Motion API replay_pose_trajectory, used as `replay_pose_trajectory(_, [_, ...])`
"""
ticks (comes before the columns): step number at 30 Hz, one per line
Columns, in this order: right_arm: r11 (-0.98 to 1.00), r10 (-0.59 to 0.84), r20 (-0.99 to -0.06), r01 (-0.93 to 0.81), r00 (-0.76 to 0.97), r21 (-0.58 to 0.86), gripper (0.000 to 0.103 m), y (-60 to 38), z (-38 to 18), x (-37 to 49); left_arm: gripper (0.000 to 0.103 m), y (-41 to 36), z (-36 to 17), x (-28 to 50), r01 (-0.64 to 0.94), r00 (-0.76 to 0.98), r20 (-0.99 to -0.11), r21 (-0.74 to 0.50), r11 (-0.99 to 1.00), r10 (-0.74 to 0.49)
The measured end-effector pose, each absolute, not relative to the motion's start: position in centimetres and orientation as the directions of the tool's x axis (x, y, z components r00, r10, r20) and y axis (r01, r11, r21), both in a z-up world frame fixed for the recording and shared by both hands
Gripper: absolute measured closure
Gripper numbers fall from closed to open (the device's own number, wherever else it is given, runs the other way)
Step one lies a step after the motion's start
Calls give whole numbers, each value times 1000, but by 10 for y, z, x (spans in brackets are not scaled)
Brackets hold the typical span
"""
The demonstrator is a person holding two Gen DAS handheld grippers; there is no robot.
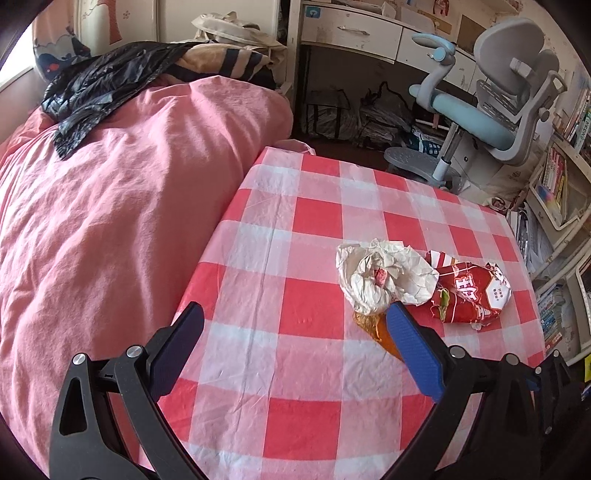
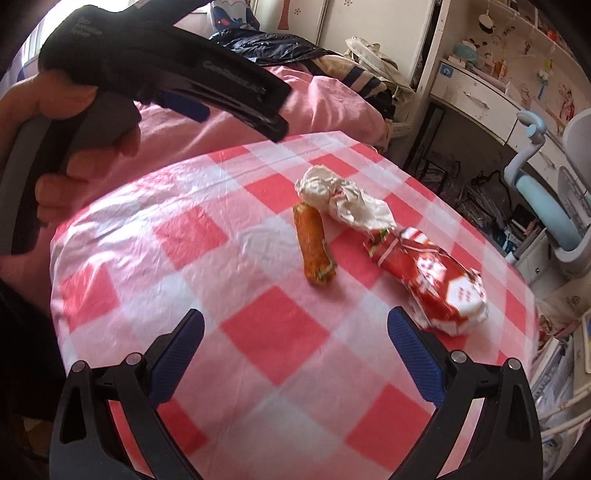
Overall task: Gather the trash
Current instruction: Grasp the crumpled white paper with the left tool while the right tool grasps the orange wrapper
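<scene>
Three pieces of trash lie on the red-and-white checked tablecloth (image 2: 258, 332): a crumpled white paper (image 2: 343, 201), an orange wrapper (image 2: 314, 247) and a red-and-white snack bag (image 2: 432, 284). In the left wrist view the white paper (image 1: 384, 275) and the red bag (image 1: 472, 293) lie at the right, and the orange wrapper (image 1: 376, 328) is partly hidden behind my right-hand finger. My left gripper (image 1: 295, 321) is open and empty above the cloth (image 1: 295, 236), to the left of the trash. My right gripper (image 2: 295, 328) is open and empty, short of the trash.
A bed with a pink duvet (image 1: 110, 192) borders the table on the left, with a black jacket (image 1: 96, 88) on it. A blue-grey desk chair (image 1: 495, 110), a desk (image 1: 369, 33) and bookshelves (image 1: 557, 184) stand beyond. The hand-held left gripper body (image 2: 147, 62) fills the right wrist view's upper left.
</scene>
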State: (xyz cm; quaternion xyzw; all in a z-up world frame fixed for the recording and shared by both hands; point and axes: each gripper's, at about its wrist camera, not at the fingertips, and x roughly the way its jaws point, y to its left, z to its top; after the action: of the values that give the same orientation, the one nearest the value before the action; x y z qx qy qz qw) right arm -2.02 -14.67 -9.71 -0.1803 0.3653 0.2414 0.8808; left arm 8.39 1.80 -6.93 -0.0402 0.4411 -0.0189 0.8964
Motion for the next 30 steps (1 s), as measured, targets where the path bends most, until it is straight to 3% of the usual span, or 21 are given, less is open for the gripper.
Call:
replay_pose_trajectory(9, [823, 334, -741, -563, 582, -71, 10, -129, -107, 28, 10, -2, -96, 137, 23, 542, -833, -122, 992, -115])
replay_pose_trajectory(13, [823, 329, -765, -565, 554, -56, 21, -127, -115, 45, 32, -6, -109, 152, 24, 493, -857, -156, 987, -147])
replay_pose_trajectory(15, [821, 333, -780, -569, 530, -36, 34, -128, -120, 51, 52, -8, -114, 156, 34, 471, -865, -177, 984, -172])
replay_pose_trajectory(17, [821, 365, -781, -571, 507, 13, 56, -133, -119, 54, 83, -8, -116, 158, 41, 452, -866, -221, 974, -215])
replay_pose_trajectory(20, [814, 377, -789, -580, 484, 34, 80, -136, -117, 52, 94, 1, -114, 156, 17, 456, -852, -279, 960, -256])
replay_pose_trajectory(22, [807, 382, -797, -589, 468, 41, 81, -137, -115, 46, 100, 9, -109, 150, 10, 460, -839, -322, 947, -290])
replay_pose_trajectory(30, [758, 370, -838, -652, 401, 22, 82, -143, -107, -11, 102, 32, -100, 106, 3, 468, -825, -357, 934, -317])
